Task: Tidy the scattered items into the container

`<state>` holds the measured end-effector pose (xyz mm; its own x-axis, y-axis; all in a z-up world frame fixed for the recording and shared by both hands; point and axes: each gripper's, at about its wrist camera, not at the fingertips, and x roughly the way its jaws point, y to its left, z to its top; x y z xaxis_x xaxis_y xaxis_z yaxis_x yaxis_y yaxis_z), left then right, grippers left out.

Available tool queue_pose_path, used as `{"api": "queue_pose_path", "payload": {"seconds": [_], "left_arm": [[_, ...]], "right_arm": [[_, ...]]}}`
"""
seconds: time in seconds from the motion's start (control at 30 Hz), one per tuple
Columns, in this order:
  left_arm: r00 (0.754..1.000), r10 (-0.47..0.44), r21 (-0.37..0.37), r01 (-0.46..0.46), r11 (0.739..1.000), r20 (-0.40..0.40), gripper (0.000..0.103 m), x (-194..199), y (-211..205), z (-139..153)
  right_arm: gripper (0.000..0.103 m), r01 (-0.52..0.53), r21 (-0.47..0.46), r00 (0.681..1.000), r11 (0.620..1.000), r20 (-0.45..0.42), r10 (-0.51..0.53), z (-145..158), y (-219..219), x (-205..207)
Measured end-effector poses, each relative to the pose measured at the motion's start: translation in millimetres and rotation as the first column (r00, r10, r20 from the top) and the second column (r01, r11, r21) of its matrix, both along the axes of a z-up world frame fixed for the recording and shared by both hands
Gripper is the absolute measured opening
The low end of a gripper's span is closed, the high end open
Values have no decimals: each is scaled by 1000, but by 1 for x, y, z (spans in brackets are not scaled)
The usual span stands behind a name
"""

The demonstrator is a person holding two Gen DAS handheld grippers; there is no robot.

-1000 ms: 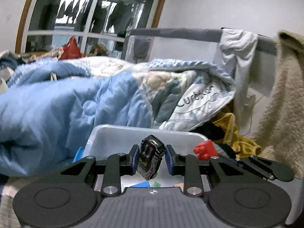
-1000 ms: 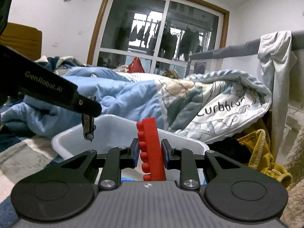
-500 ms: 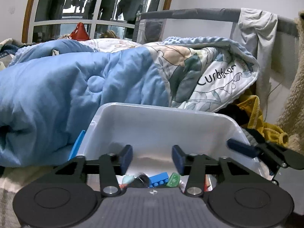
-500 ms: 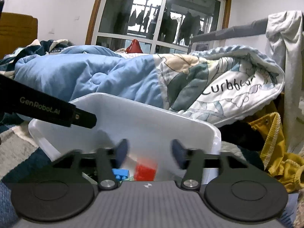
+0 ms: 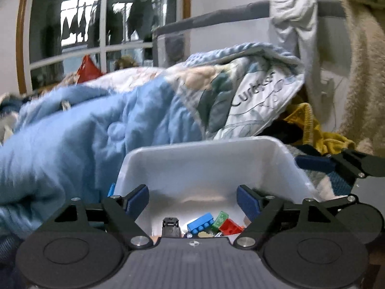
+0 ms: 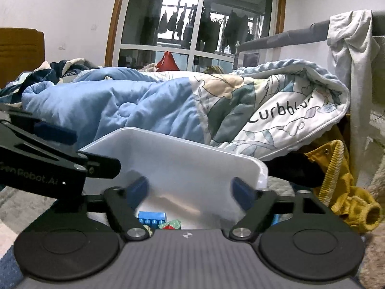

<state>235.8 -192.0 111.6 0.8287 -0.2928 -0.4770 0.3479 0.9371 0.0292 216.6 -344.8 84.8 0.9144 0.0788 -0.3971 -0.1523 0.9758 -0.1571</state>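
A white plastic bin (image 5: 204, 166) stands on the floor in front of both grippers; it also shows in the right wrist view (image 6: 182, 163). Inside lie a black toy car (image 5: 171, 226), a blue brick (image 5: 201, 221), a green piece (image 5: 221, 218) and a red brick (image 5: 231, 226). My left gripper (image 5: 192, 200) is open and empty above the bin's near side. My right gripper (image 6: 190, 189) is open and empty over the bin, where a blue brick (image 6: 152, 216) and a green piece (image 6: 172, 224) show. The left gripper's arm (image 6: 48, 168) crosses the right wrist view at left.
A blue quilt (image 5: 84, 132) is piled behind the bin, with a printed blanket (image 6: 276, 120) to its right. A yellow garment (image 6: 341, 192) lies right of the bin. A blue piece (image 5: 111, 189) sticks up outside the bin's left wall. A beige towel (image 5: 365, 72) hangs at right.
Both grippers have opened: the left let go of the toy car and the right let go of the red brick. Both items now lie in the bin.
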Motion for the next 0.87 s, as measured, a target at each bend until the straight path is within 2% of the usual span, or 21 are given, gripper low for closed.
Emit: {"api": "queue_pose_path", "payload": {"seconds": [0.1,0.17,0.23,0.33,0.43,0.6,0.87], "left_arm": [[997,47,93,-53,994,67,83,-15,-8,10],[994,46,118,-58,991,103,84,-24,-9,16],[997,52,93,-58,994,60,87,-25,-7,22],[996,54,49,-51,997,-65,87,-15,-5,27],[987,66,65,-57,996,-146,87,-3,-9,25],[977,96,127,-72,989,-192,87,10,-16,18],[968,116,175,-77,982,-224,87,21,-19,7]], "right_arm": [[103,19,-18,1000,1000,-14,-19,12,-1,-11],[103,11,-45,999,999,-38,-12,20,-1,-17],[103,5,-69,998,998,-65,-9,26,0,-21],[103,32,-102,994,994,-101,-42,29,2,-21],[103,63,-107,986,992,-145,-78,27,2,-17],[103,80,-33,965,996,-249,-86,27,-2,-4],[103,99,-34,941,995,-323,-104,12,-2,14]]}}
